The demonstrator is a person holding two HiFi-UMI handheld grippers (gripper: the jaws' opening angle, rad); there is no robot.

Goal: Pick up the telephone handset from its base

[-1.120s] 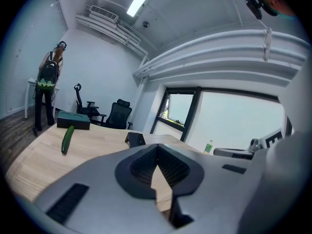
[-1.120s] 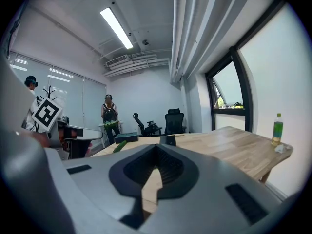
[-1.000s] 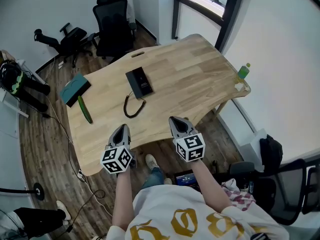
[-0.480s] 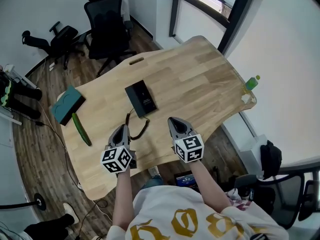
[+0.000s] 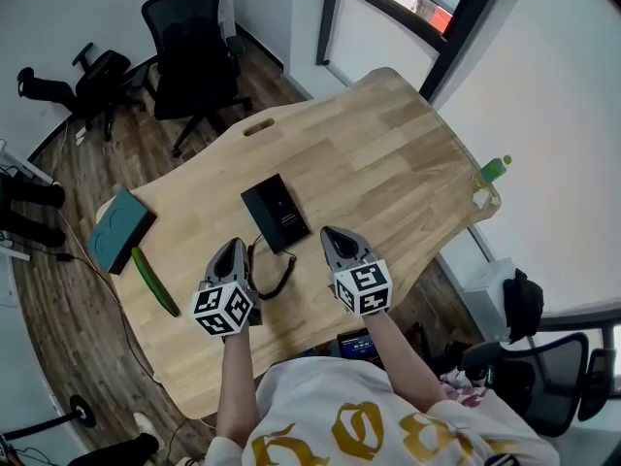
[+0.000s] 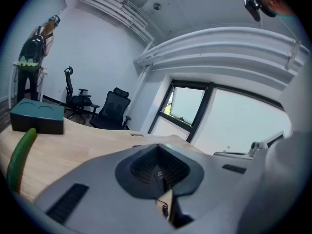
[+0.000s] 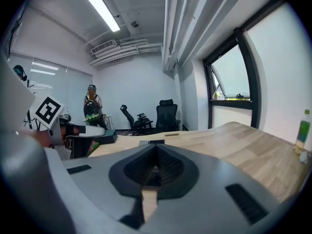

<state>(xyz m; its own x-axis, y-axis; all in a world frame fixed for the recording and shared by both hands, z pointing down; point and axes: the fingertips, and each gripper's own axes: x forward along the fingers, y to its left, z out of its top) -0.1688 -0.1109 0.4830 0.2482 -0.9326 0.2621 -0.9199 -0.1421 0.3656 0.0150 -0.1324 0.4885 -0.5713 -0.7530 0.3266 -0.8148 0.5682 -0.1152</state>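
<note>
Pale wood-grain counter [image 5: 388, 153], curved edges; telephone [image 5: 277, 213] is a flat black rectangular slab at centre frame, handset and base not separable by eye, coiled black cord [image 5: 275, 278] looping below it. Grey plastic left gripper [image 5: 233, 250] and right gripper [image 5: 335, 236] both have jaws together, nothing in them, lower centre, flanking the cord. Long green cucumber [image 5: 155, 282] and teal box [image 5: 118, 231] at left
</note>
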